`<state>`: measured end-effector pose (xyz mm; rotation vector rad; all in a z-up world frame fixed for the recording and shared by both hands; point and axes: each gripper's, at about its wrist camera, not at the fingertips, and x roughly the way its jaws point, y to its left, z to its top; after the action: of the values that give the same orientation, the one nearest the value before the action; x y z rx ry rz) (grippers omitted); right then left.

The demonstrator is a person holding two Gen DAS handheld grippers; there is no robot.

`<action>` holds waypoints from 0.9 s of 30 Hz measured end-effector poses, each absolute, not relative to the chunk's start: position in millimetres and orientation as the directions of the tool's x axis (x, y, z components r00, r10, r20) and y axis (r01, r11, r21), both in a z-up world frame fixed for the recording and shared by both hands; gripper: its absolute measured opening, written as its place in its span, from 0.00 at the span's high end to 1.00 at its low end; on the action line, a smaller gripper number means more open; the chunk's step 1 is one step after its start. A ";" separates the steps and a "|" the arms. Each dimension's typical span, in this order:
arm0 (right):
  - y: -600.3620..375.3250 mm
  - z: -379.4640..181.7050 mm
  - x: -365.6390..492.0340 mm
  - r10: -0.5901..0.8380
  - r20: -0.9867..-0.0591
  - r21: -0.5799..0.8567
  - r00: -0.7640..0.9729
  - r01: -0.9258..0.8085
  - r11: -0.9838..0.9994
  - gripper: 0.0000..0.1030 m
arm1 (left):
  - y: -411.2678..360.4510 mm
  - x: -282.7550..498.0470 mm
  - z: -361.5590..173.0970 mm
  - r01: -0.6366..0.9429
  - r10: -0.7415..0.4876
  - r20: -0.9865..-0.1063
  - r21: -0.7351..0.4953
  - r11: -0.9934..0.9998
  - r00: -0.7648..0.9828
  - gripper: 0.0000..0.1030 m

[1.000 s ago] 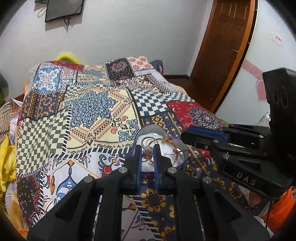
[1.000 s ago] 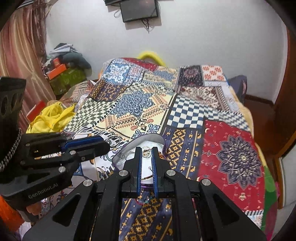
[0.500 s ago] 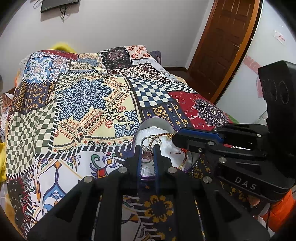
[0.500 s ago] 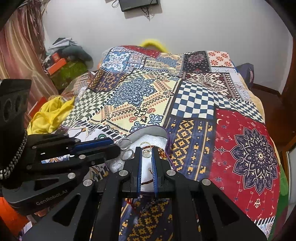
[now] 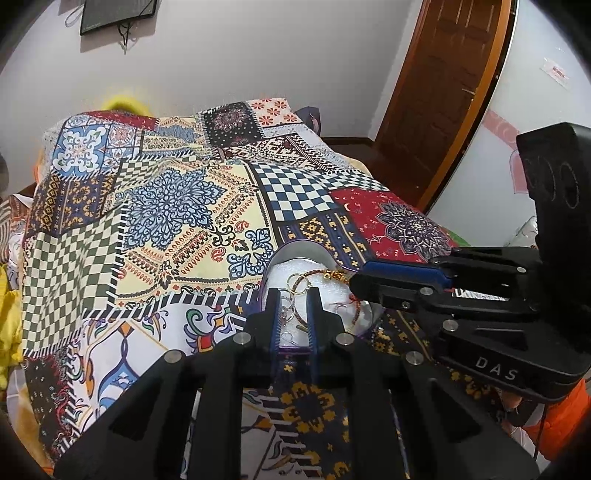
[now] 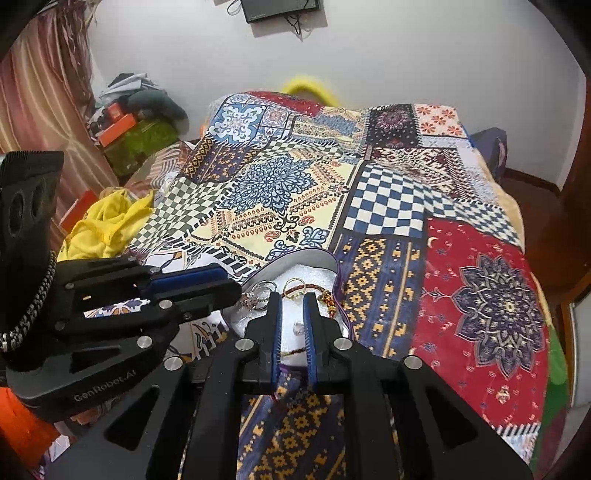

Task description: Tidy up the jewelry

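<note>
A heart-shaped box [image 5: 295,254] with a white foam lining lies on the patchwork bedspread [image 5: 177,206]. On the foam lie two gold rings [image 6: 294,286], a beaded thread bracelet [image 6: 327,297], a small stud [image 6: 297,326] and silver rings [image 6: 260,291]. My left gripper [image 5: 292,293] hangs over the box's left side, shut. Silver pieces show through its narrow slit; I cannot tell whether they are pinched. My right gripper [image 6: 293,299] is over the middle of the box. Its jaws are opening and a thin thread crosses the gap, unpressed.
The box [image 6: 314,256] sits near the bed's front edge. Yellow cloth [image 6: 103,225] and a pile of boxes and clothes [image 6: 136,122] lie left of the bed. A wooden door [image 5: 443,92] stands at the right. A dark screen [image 6: 280,9] hangs on the back wall.
The pink bead piece seen between my left fingertips is gone from there. The right fingers have parted slightly. Both grippers stay over the box.
</note>
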<state>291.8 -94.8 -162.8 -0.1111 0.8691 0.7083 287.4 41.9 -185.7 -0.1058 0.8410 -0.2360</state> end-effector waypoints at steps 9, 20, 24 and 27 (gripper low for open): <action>-111.2 -144.6 265.2 0.494 -0.715 0.135 0.495 -0.595 0.792 0.75 | 33.1 257.4 -169.9 0.172 -0.220 -0.733 -0.141 0.975 0.643 0.72; -138.0 -138.6 236.7 0.448 -0.695 0.101 0.562 -0.541 0.835 0.63 | 17.1 220.3 -189.0 0.168 -0.217 -0.788 -0.145 0.975 0.577 0.62; -146.3 -144.6 230.9 0.438 -0.709 0.111 0.553 -0.526 0.843 0.63 | 9.7 212.1 -202.4 0.176 -0.232 -0.810 -0.161 0.971 0.539 0.62; -152.3 -150.1 226.7 0.428 -0.718 0.117 0.548 -0.512 0.851 0.63 | 1.5 207.3 -211.9 0.180 -0.234 -0.825 -0.163 0.970 0.515 0.62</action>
<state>226.7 -152.3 -150.1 -0.1107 0.8187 0.5580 207.3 1.5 -211.9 -0.0596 0.9996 -0.2491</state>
